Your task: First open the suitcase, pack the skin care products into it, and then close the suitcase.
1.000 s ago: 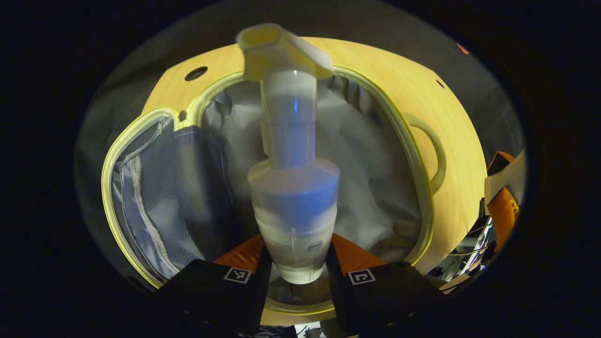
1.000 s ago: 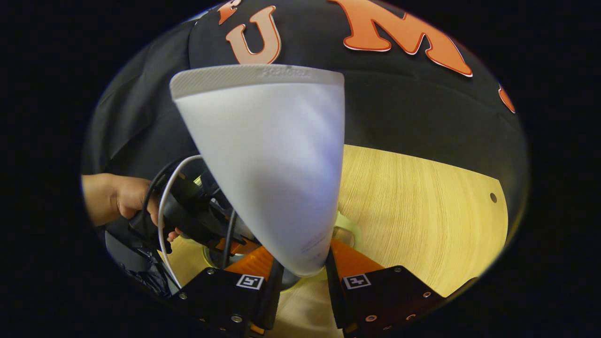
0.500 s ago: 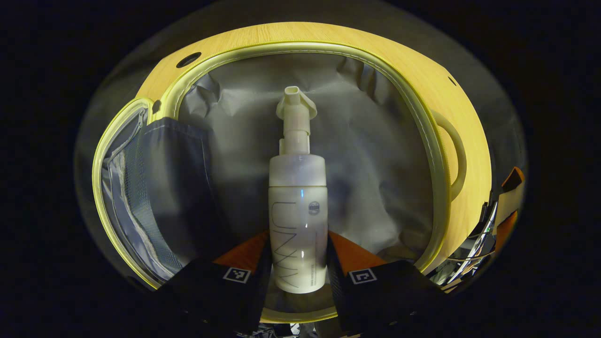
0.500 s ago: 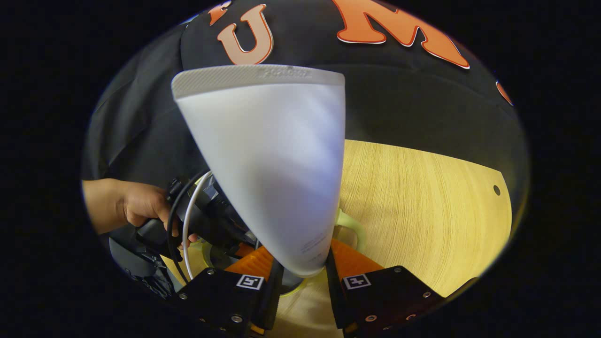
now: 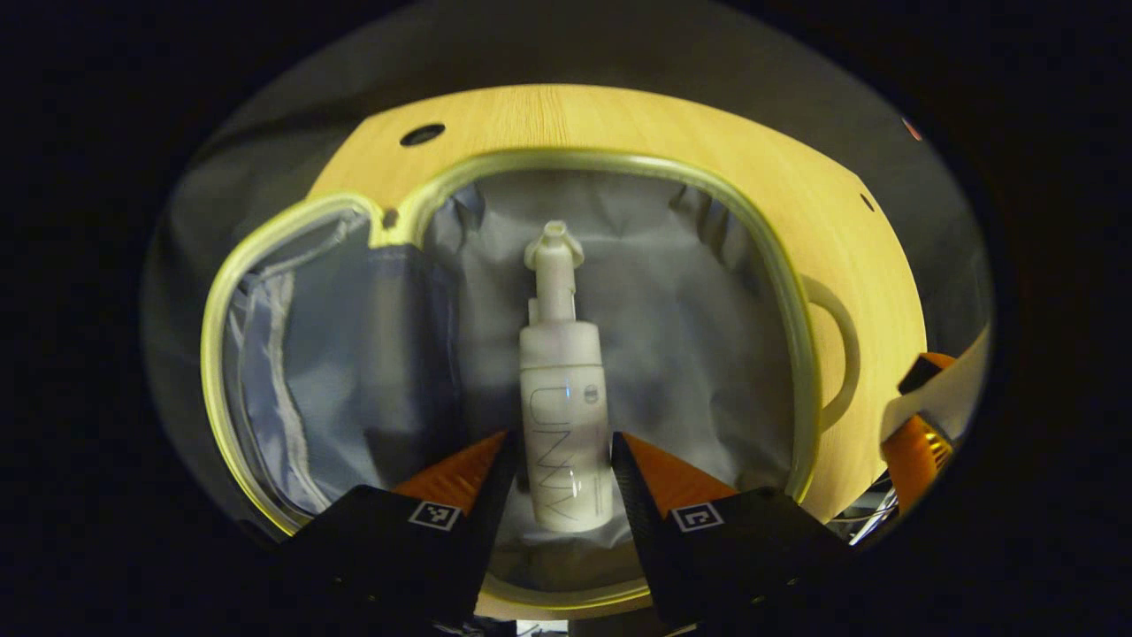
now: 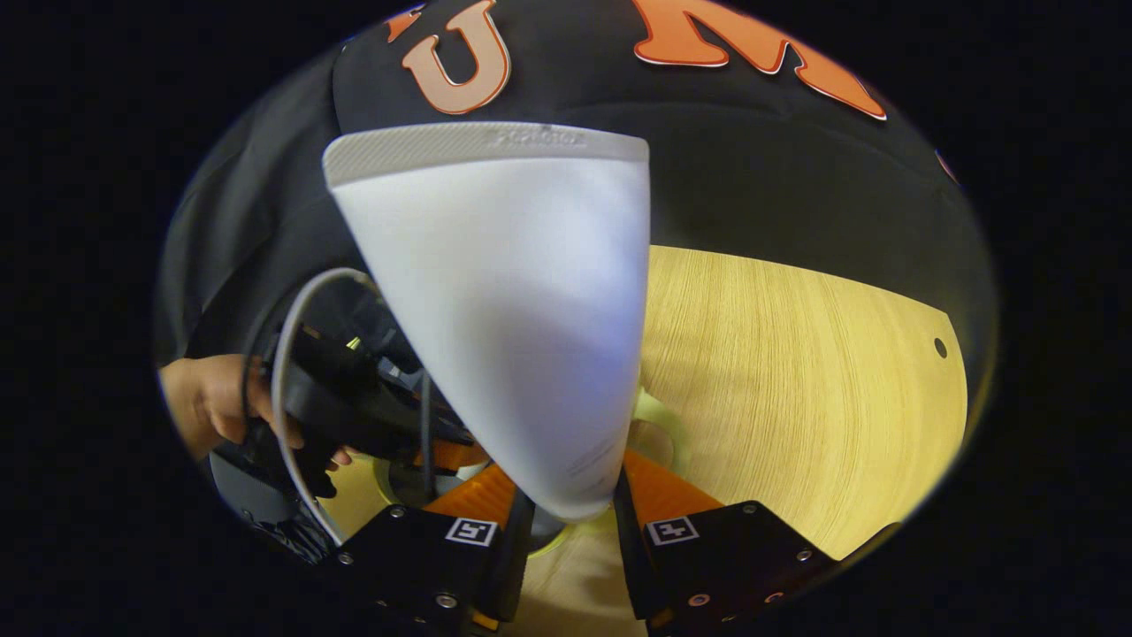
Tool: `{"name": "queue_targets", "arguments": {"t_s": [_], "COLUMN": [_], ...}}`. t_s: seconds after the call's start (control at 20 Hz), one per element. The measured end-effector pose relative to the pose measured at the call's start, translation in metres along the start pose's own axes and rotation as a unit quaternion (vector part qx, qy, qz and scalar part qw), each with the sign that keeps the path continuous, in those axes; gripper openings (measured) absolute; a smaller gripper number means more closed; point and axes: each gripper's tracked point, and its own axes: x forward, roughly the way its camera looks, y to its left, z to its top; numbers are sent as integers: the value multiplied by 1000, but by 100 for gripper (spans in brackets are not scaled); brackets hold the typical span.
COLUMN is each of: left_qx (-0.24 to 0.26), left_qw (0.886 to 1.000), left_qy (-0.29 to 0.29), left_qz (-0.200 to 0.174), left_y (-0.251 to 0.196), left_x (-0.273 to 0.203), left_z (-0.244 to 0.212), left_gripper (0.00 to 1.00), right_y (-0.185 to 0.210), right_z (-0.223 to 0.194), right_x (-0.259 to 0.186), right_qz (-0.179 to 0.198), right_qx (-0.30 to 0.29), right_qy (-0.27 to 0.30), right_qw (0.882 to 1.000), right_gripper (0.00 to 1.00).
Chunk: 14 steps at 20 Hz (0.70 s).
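In the left gripper view, the open suitcase [image 5: 292, 398] lies on the wooden table [image 5: 619, 119] ahead of the left gripper [image 5: 555, 451], its mesh-lined lid to the left and its grey-lined main compartment straight in front. The pump bottle [image 5: 563, 425] lies flat on that lining, base between the fingers, pump head pointing away; the jaws stand apart with a narrow gap on each side of the bottle. In the right gripper view, a hand [image 6: 208, 402] holds the other gripper off to the left, while the right gripper [image 6: 570, 495] is clamped on the narrow end of a white tube [image 6: 504, 301], whose crimped end points up and away
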Motion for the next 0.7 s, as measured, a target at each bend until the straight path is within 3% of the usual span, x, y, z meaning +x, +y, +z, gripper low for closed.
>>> {"name": "queue_targets", "arguments": {"t_s": [0.15,0.4,0.7], "left_qx": [5,-15,-45], "left_qw": [998,984,972], "left_qy": [-62,-158,-203], "left_qz": [23,76,104], "left_y": [13,43,63], "left_x": [-26,-76,-144], "left_z": [7,7,-20], "left_gripper": [80,81,81], "right_y": [13,26,51], "right_z": [-7,-23,-37], "right_x": [7,16,46], "right_qz": [6,21,39], "right_qx": [6,25,58], "right_qy": [14,52,108], "right_qw": [1000,998,992], "right_gripper": [47,47,47]}}
